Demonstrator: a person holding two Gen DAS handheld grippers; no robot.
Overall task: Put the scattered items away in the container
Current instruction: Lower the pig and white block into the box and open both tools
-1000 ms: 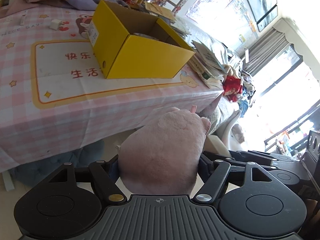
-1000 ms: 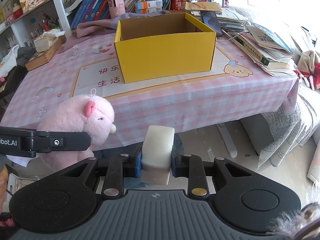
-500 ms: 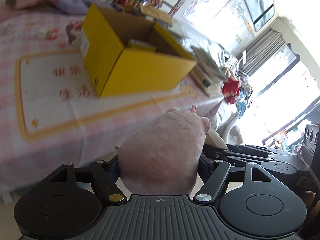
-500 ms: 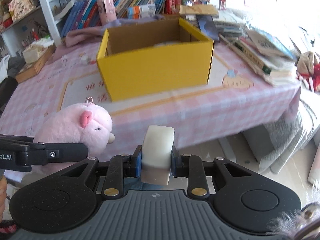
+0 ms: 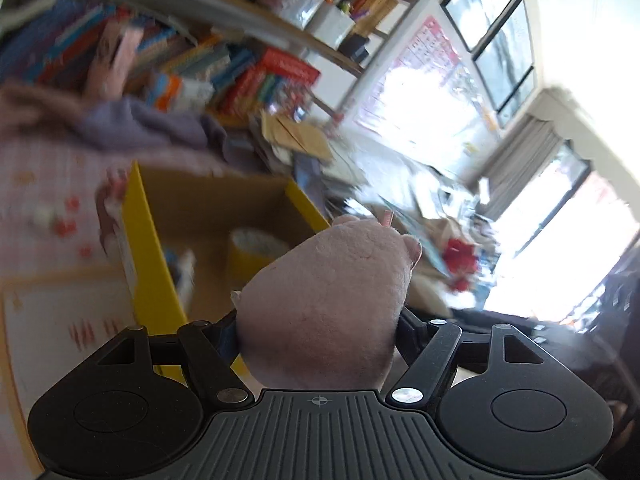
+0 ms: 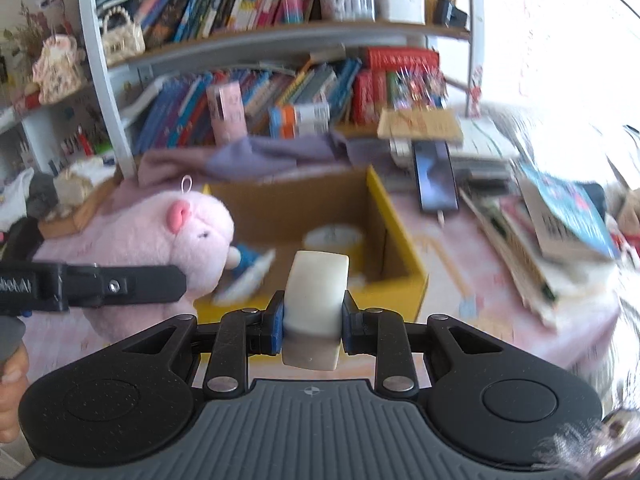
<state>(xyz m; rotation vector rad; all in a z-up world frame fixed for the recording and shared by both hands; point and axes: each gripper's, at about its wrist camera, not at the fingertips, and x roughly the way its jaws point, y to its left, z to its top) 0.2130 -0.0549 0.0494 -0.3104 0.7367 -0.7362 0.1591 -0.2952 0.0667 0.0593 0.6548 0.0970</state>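
Note:
My left gripper (image 5: 318, 320) is shut on a pink plush pig (image 5: 324, 300), held above the front edge of the open yellow box (image 5: 148, 248). The pig also shows in the right wrist view (image 6: 160, 236), at the box's left front corner. My right gripper (image 6: 313, 316) is shut on a white rounded block (image 6: 316, 292), just above the front wall of the yellow box (image 6: 400, 240). Inside the box lie a roll of tape (image 6: 332, 238) and a blue-and-white item (image 6: 248, 268).
The box stands on a pink checked tablecloth (image 6: 472, 248). A phone (image 6: 434, 180) and stacked books (image 6: 560, 232) lie to the right of it. A purple cloth (image 6: 256, 158) and a full bookshelf (image 6: 280, 92) are behind.
Both grippers have risen and moved forward from below the table's edge to over the box's front. Each keeps hold of its item. The box's inside has come into view.

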